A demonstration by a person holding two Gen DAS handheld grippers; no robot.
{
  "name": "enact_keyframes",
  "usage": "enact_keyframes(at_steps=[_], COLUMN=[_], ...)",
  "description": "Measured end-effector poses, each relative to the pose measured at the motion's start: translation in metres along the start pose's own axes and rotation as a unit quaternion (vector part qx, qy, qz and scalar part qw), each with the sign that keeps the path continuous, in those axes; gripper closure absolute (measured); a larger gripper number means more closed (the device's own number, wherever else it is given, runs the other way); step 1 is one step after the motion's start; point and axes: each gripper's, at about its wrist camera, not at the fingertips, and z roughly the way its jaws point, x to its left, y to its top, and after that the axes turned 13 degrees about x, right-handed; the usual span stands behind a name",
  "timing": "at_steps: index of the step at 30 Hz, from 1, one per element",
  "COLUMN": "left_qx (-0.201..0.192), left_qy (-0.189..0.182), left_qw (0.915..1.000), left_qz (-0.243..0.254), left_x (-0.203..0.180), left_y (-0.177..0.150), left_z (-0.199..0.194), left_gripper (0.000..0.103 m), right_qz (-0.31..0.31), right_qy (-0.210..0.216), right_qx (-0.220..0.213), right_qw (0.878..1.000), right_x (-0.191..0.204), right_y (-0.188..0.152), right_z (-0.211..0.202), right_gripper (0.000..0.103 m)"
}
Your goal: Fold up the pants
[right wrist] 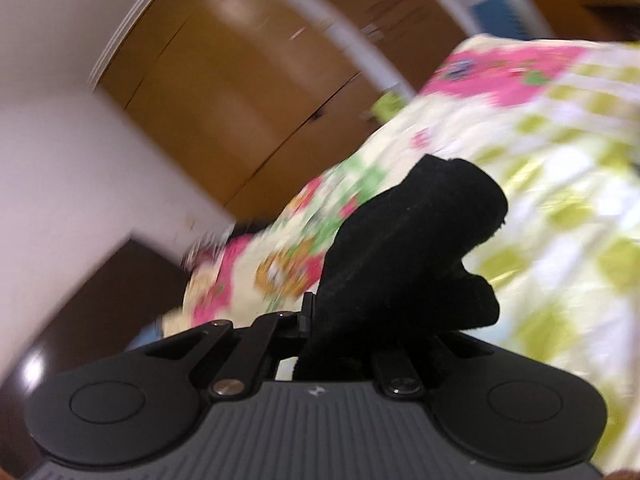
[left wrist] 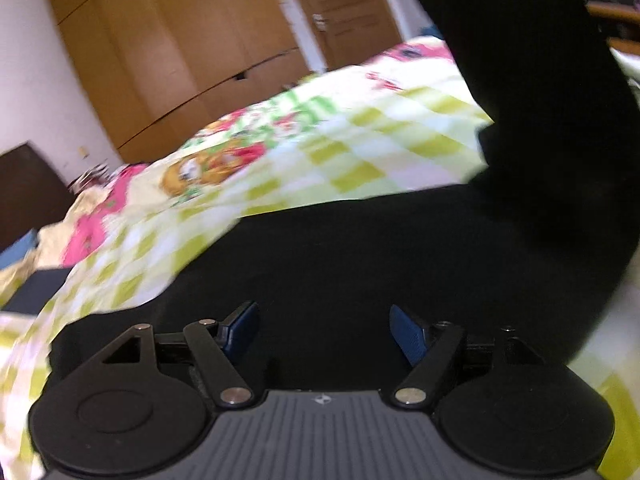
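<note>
Black pants lie across a bed with a green-checked, flowered sheet. One part of them rises in a black column at the upper right of the left wrist view. My left gripper hovers over the black cloth with its blue pads wide apart and nothing pinched between them. In the right wrist view my right gripper is shut on a bunched end of the pants, which sticks up in front of the camera and hides the fingertips. Both views are motion-blurred.
Brown wardrobe doors and a white wall stand beyond the bed. A dark wooden piece of furniture sits at the left by the bed's end. The sheet spreads to the right in the right wrist view.
</note>
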Motion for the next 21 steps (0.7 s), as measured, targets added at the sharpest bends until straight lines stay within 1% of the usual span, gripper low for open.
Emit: enact_keyframes(at_steps=[2, 3, 4, 6, 7, 9, 10, 12, 13, 15, 16, 17, 18, 20, 21], left_qx=[-0.001, 0.001, 0.004, 0.014, 0.021, 0.036, 0.040, 0.034, 0.031, 0.033, 0.037, 0.041, 0.043, 0.041, 0.037], left_qy=[0.005, 0.009, 0.016, 0.027, 0.030, 0.036, 0.030, 0.013, 0.013, 0.022, 0.023, 0.018, 0.009, 0.000, 0.001], left_qw=[0.9995, 0.9989, 0.9980, 0.9959, 0.9945, 0.9904, 0.9878, 0.9817, 0.9803, 0.9797, 0.9792, 0.9779, 0.9761, 0.9735, 0.9737], left_qz=[-0.031, -0.047, -0.061, -0.085, -0.098, -0.129, -0.148, -0.187, -0.194, -0.196, -0.198, -0.204, -0.213, -0.225, -0.225], left_x=[0.024, 0.039, 0.053, 0.076, 0.087, 0.107, 0.115, 0.133, 0.138, 0.146, 0.148, 0.151, 0.155, 0.160, 0.161], left_y=[-0.009, -0.015, -0.023, -0.039, -0.047, -0.065, -0.070, -0.078, -0.080, -0.085, -0.087, -0.088, -0.090, -0.092, -0.093], left_z=[-0.006, -0.007, -0.008, -0.010, -0.010, -0.010, -0.011, -0.015, -0.016, -0.012, -0.008, -0.005, -0.003, -0.002, -0.003], left_gripper=[0.017, 0.017, 0.017, 0.017, 0.017, 0.017, 0.017, 0.017, 0.017, 0.017, 0.017, 0.017, 0.017, 0.017, 0.017], right_qz=[-0.056, -0.086, -0.113, -0.171, -0.203, -0.281, -0.314, -0.373, -0.401, -0.461, -0.480, -0.486, -0.484, -0.469, -0.461], right_qy=[-0.006, -0.009, -0.013, -0.022, -0.032, -0.068, -0.079, -0.089, -0.093, -0.111, -0.115, -0.117, -0.120, -0.125, -0.126], right_qx=[0.035, 0.056, 0.074, 0.117, 0.141, 0.172, 0.181, 0.201, 0.203, 0.197, 0.195, 0.197, 0.200, 0.202, 0.203], right_qw=[0.998, 0.995, 0.991, 0.978, 0.968, 0.942, 0.929, 0.901, 0.889, 0.858, 0.847, 0.843, 0.844, 0.851, 0.855], right_x=[0.040, 0.060, 0.079, 0.109, 0.126, 0.154, 0.165, 0.181, 0.187, 0.197, 0.200, 0.201, 0.202, 0.202, 0.200], right_y=[-0.010, -0.018, -0.032, -0.057, -0.072, -0.108, -0.130, -0.163, -0.180, -0.205, -0.213, -0.218, -0.221, -0.221, -0.216], right_z=[0.036, 0.055, 0.073, 0.115, 0.138, 0.178, 0.187, 0.206, 0.205, 0.209, 0.211, 0.212, 0.215, 0.218, 0.216], right_gripper=[0.096, 0.096, 0.096, 0.096, 0.096, 0.096, 0.096, 0.096, 0.096, 0.096, 0.096, 0.096, 0.096, 0.096, 0.096])
